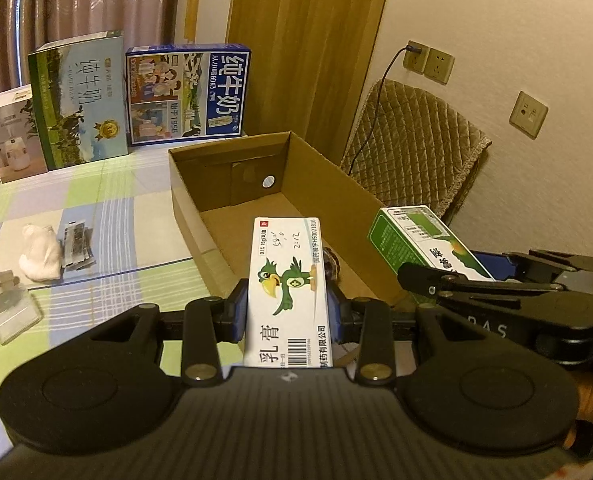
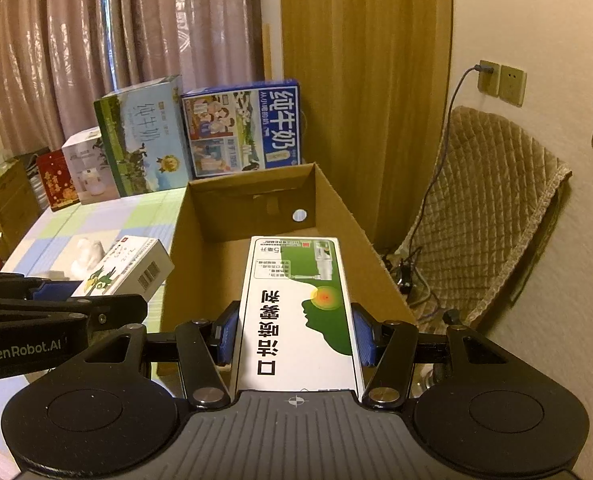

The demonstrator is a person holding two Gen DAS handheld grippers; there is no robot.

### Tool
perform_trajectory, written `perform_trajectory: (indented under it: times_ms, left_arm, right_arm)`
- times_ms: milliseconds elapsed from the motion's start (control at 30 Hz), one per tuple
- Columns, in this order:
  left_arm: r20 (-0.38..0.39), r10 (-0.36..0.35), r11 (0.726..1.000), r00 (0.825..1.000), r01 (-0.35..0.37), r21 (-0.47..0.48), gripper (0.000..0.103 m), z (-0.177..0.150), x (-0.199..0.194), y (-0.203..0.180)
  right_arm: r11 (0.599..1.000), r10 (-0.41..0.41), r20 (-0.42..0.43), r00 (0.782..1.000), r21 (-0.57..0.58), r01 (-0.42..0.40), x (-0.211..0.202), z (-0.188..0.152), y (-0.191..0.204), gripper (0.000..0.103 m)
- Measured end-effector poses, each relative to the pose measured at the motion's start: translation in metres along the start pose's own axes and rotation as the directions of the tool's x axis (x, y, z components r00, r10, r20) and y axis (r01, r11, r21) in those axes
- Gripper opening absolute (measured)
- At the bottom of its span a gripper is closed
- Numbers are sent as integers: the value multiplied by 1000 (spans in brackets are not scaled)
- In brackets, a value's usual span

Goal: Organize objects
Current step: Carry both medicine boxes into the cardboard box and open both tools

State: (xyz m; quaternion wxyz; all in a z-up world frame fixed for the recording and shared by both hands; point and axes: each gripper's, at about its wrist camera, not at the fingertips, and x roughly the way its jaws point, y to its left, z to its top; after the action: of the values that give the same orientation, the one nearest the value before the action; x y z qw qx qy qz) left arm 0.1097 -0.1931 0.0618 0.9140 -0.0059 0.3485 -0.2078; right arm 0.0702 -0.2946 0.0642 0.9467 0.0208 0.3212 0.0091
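My left gripper (image 1: 287, 314) is shut on a white ointment box with a green parrot (image 1: 286, 280), held over the near edge of the open cardboard box (image 1: 224, 216). My right gripper (image 2: 296, 334) is shut on a white-and-green throat spray box (image 2: 300, 312), also above the cardboard box (image 2: 336, 216). In the left wrist view the spray box (image 1: 424, 240) and right gripper show at the right. The right wrist view has the parrot box (image 2: 124, 268) and left gripper at its left. Something small and dark lies in the box (image 1: 330, 266), mostly hidden.
On the checked tablecloth (image 1: 96, 200) lie a white wad (image 1: 40, 252), a foil sachet (image 1: 76, 248) and a clear container (image 1: 8, 308). Milk cartons (image 1: 188, 92) and other boxes line the back edge. A padded chair (image 1: 412, 152) and wall sockets (image 1: 428, 60) stand at the right.
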Motion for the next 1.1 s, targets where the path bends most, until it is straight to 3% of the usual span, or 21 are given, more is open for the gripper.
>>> perform_trajectory:
  times_ms: [767,1100]
  left_arm:
    - [-22,7,1000,1000,-7,-3,33,35,67,2]
    - [8,19,1000,1000,-19,-23,33,44,85,7]
  right_arm:
    - [1000,13,-31,999,11,-12,58,26,-31,53]
    - [1000,15,-45,999,25,-14,70,30,-39,53]
